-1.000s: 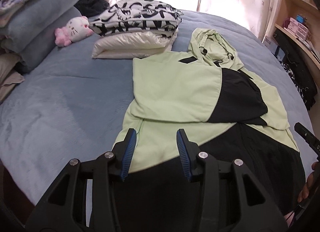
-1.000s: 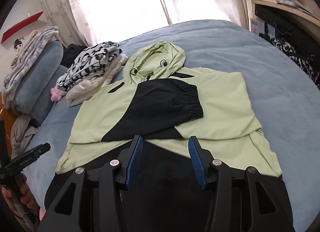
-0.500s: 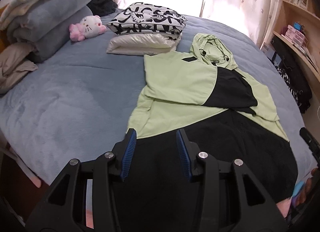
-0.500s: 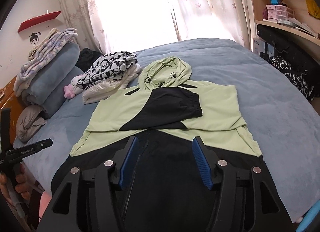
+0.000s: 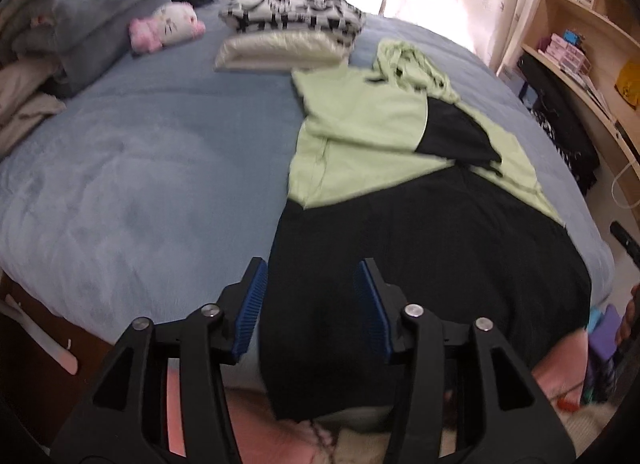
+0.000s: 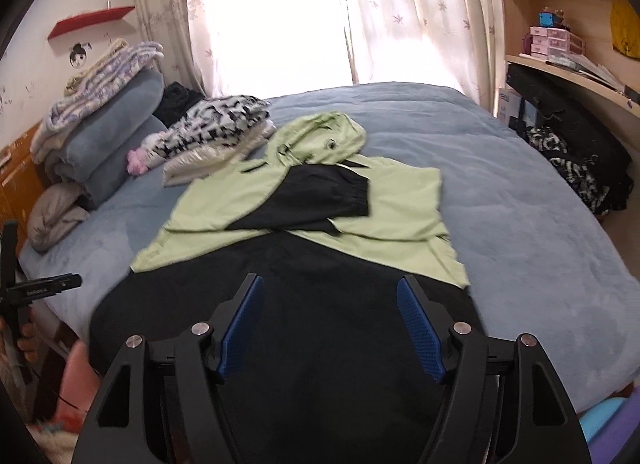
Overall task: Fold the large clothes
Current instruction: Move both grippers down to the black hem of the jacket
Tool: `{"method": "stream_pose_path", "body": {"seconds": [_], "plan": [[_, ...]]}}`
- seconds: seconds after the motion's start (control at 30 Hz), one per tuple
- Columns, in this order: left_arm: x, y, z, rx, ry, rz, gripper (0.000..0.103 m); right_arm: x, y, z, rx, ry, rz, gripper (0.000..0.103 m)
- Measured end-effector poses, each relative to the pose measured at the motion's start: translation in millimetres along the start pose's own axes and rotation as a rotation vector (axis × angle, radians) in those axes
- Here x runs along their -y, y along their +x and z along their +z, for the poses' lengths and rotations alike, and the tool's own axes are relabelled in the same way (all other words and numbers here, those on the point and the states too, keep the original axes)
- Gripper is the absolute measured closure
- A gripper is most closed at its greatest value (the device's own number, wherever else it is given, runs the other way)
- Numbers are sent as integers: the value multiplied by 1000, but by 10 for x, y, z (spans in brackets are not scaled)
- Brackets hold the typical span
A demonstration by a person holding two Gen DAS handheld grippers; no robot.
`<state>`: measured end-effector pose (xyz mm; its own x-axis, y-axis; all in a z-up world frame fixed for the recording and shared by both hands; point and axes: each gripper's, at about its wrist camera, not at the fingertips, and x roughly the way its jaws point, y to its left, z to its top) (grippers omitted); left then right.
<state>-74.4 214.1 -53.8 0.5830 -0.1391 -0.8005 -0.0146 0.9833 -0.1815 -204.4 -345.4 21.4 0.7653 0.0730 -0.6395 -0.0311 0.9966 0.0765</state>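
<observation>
Hoodie [image 6: 400, 199] in pale green and black lies flat on the blue bed [image 6: 540, 223], its black lower part draped over the near edge and its green hood [image 6: 320, 135] pointing toward the far edge under the bright curtained window [image 6: 272, 11]. Both sleeves are folded inward across the chest, and the black cuffed sleeve [image 6: 320, 199] lies on top of the green panels. The left gripper [image 5: 310, 304] hangs above the near left corner of the black hem; its blue pads [image 5: 250, 304] stand moderately apart, having just been opening, with nothing pinched between them and the cloth only seen beyond the gap. The right gripper [image 6: 330, 330] is over the middle of the black hem with its jaws wide, also just having opened further, and holds nothing. In the right wrist view the left gripper's handle and the person's hand [image 6: 22, 338] around it show at the left border. Toward the far left corner of the bed sits a folded stack of clothes [image 5: 288, 31], a black-and-white patterned piece on top of a cream one, just beside the hoodie's shoulder. A pink and white plush toy [image 5: 168, 25] lies left of that stack, next to piled blue pillows [image 5: 104, 7]. Wooden shelves [image 6: 560, 51] run along the right side of the room.
</observation>
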Motion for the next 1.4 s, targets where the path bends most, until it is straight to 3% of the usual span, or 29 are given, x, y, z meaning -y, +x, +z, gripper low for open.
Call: {"method": "stream_pose_path", "body": {"seconds": [0.27,0.4,0.57,0.7,0.87,1.03,1.3,1.4], "plan": [[-303,439,-452,-115,-31,-56,58,737,31,-521,-82,51,-59,33],[-361,563,-525,-114,-57,-87,56,1122,176,-823,-138,102,-80,33],[-362,690,-517,-130,-73,-138,39,1591,340,-1192,-194,241,-38,38],[-281,757,-506,-131,-53,-147,27,1792,412,-1352,-179,291,7,43],[-144,791,-524,-128,4,-132,19,1761,496,-1387,-189,279,99,53],[-194,772,-526,-138,-19,-190,19,1738,549,-1412,-194,276,239,58],[-305,804,-541,-143,-44,-272,19,1625,750,-1403,-215,268,211,58],[-309,851,-543,-143,-33,-289,16,1513,854,-1326,-227,245,189,53]]}}
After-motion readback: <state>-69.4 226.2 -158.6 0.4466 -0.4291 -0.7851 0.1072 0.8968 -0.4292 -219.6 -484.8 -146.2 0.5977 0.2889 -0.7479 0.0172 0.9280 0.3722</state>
